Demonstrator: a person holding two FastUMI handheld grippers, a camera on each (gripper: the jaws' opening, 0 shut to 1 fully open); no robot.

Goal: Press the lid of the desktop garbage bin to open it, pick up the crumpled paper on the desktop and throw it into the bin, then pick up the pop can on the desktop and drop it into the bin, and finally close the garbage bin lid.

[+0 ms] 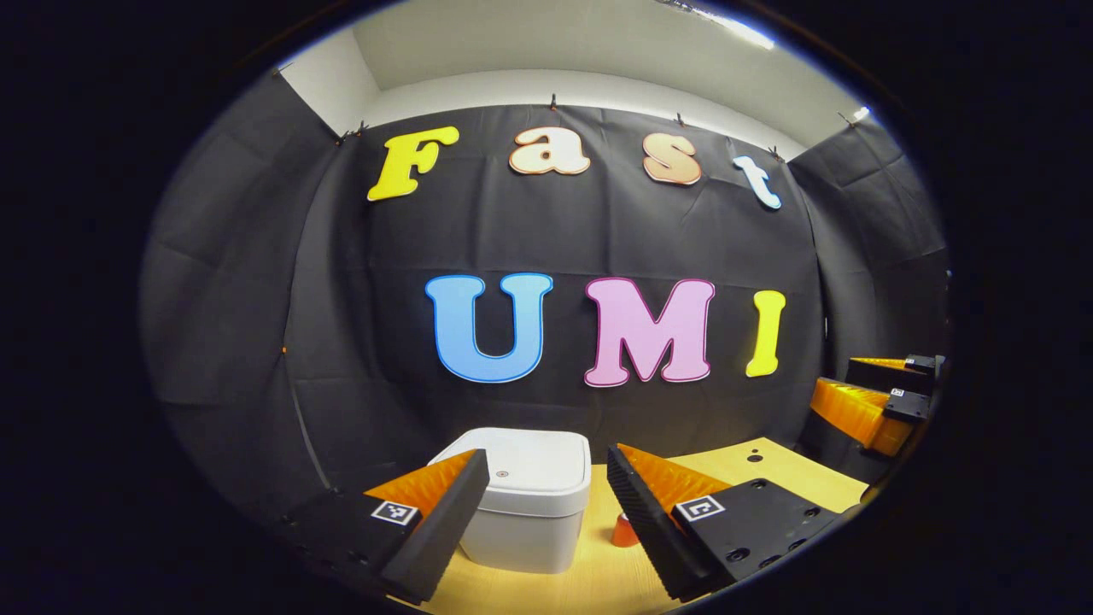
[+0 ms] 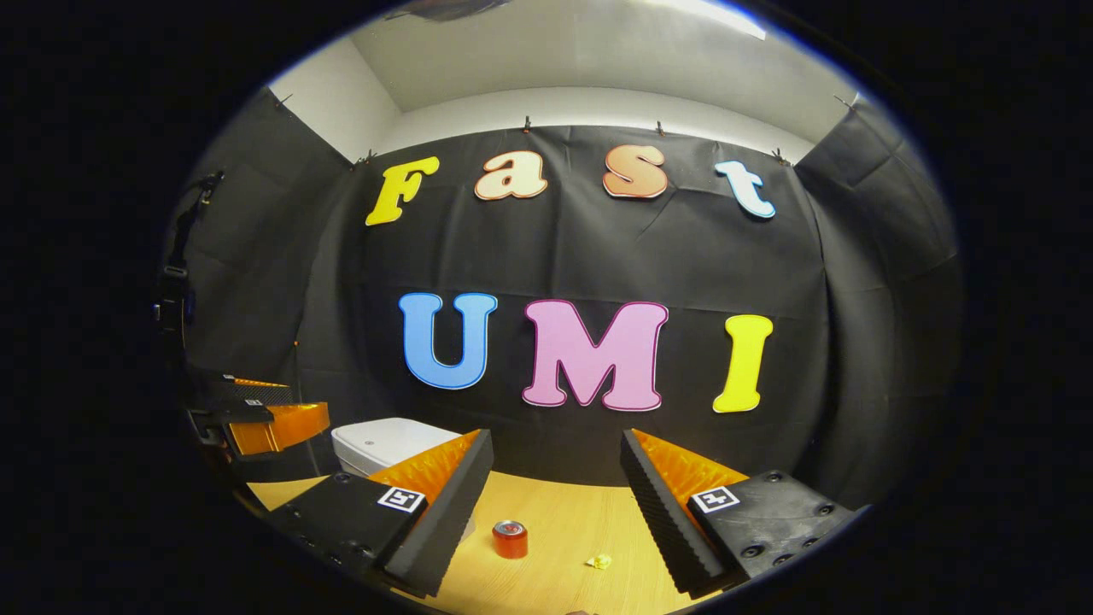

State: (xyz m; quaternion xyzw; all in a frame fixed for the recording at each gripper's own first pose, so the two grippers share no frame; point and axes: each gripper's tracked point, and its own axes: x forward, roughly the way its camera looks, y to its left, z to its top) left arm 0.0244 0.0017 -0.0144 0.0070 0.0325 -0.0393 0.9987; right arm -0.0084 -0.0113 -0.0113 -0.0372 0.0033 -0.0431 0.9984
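White plastic garbage bin (image 1: pixel 529 500) is seen standing on the light wooden desktop (image 1: pixel 768 470), lid (image 1: pixel 525 465) down and flat. In the left gripper view the bin is framed just beyond the left gripper (image 1: pixel 546 504), whose fingers are spread wide with nothing held between them; the bin's near left corner is covered by the left finger. A red pop can (image 1: pixel 624 531) is partly seen just right of the bin, its side cut off by the right finger. The right gripper is caught at the far right edge, well right of the bin.

In the right gripper view the right gripper (image 2: pixel 555 504) is shown released, jaws apart, nothing gripped. The pop can (image 2: pixel 510 539) is seen upright on the desktop (image 2: pixel 564 521), right of the bin (image 2: pixel 388 444) and apart from it. A small crumpled paper (image 2: pixel 600 561), yellowish, is seen lying right of the can, further from the bin, not touching the can. The left gripper (image 2: pixel 265 418) is seen just left of the bin, raised above the desktop; its state cannot be told from this view alone.
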